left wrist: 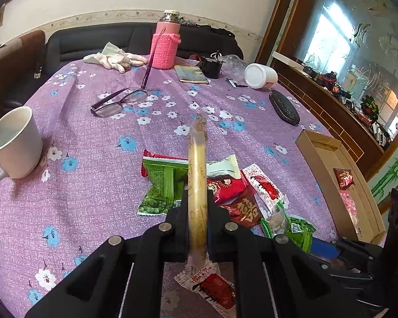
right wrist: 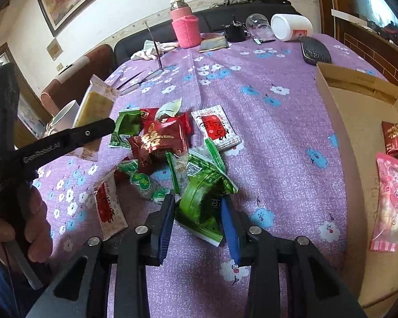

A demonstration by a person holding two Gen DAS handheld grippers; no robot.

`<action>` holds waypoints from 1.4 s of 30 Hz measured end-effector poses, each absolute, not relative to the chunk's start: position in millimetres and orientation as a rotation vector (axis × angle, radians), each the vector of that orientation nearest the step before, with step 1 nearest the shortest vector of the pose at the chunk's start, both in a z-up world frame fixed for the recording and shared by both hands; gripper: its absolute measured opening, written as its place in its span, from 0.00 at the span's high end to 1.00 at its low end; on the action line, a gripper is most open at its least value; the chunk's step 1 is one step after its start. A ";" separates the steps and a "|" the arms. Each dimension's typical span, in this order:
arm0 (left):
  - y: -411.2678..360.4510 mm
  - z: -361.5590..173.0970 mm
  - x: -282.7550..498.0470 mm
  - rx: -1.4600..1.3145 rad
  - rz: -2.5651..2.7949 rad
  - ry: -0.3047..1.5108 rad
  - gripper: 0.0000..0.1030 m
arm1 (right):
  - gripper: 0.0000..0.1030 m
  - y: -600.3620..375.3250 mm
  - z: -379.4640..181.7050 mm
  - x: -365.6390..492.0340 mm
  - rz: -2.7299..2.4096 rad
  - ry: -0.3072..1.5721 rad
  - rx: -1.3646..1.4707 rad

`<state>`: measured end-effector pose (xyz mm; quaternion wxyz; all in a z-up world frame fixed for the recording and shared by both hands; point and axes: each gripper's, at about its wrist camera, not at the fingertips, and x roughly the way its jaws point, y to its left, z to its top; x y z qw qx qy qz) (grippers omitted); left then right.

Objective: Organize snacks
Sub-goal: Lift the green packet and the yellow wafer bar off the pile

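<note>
My left gripper (left wrist: 198, 193) is shut on a flat yellow snack packet (left wrist: 197, 159) and holds it on edge above the purple tablecloth; the right wrist view shows the same packet (right wrist: 95, 103) raised at the left. My right gripper (right wrist: 197, 200) is low over the table, its blue pads pressed against the sides of a crumpled green snack packet (right wrist: 201, 206). Just beyond lies a pile of red, green and white snack packets (right wrist: 159, 137). To the right stands an open cardboard box (right wrist: 358, 84) that holds a dark red packet (right wrist: 395, 137) and a pink packet (right wrist: 387, 201).
A white mug (left wrist: 16, 143) stands at the left, with glasses (left wrist: 119, 103) beyond it. Further back are a pink flask (left wrist: 164, 45), white gloves (left wrist: 114, 58), a tipped white jar (left wrist: 261, 75) and a black case (left wrist: 284, 107). A person's hand (right wrist: 31, 222) grips the left tool.
</note>
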<state>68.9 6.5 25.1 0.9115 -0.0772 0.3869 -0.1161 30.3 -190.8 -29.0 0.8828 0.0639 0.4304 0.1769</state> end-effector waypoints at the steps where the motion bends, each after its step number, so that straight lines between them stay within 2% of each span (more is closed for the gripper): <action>1: 6.2 25.4 68.2 -0.157 -0.240 0.796 0.92 | 0.63 -191.7 -29.4 31.0 0.366 0.895 0.137; 8: 5.2 26.8 67.5 -0.152 -0.238 0.788 0.92 | 0.73 -197.0 -24.1 27.5 0.369 0.848 0.155; 19: 4.9 27.8 66.6 -0.151 -0.241 0.783 0.92 | 0.73 -198.4 -23.5 27.6 0.359 0.868 0.158; 20: 4.7 27.7 66.7 -0.149 -0.239 0.783 0.92 | 0.72 -200.0 -23.6 28.2 0.359 0.875 0.169; 22: 4.7 27.2 67.1 -0.149 -0.240 0.786 0.92 | 0.63 -203.3 -23.4 29.2 0.364 0.880 0.192; 23: 4.7 27.3 66.9 -0.150 -0.241 0.787 0.92 | 0.52 -204.1 -22.9 29.5 0.363 0.877 0.198; 24: 4.7 27.5 66.5 -0.149 -0.240 0.788 0.92 | 0.45 -204.1 -22.6 29.9 0.360 0.874 0.200; 28: 4.9 28.6 65.7 -0.147 -0.240 0.783 0.92 | 0.45 -201.3 -25.1 35.1 0.301 0.873 0.179; 29: 5.0 28.9 65.5 -0.147 -0.240 0.783 0.92 | 0.48 -200.8 -28.4 37.4 0.290 0.887 0.171; 30: 5.4 29.5 65.0 -0.147 -0.241 0.781 0.92 | 0.56 -201.2 -30.7 37.9 0.285 0.890 0.170; 33: 3.9 29.7 64.6 -0.144 -0.245 0.776 0.92 | 0.62 -203.3 -28.8 35.5 0.266 0.867 0.154; 34: 3.3 29.6 64.7 -0.142 -0.244 0.776 0.92 | 0.71 -204.5 -28.3 35.0 0.267 0.861 0.156; 42: 2.9 30.5 63.9 -0.142 -0.247 0.769 0.92 | 0.72 -206.8 -16.8 25.1 0.298 0.789 0.162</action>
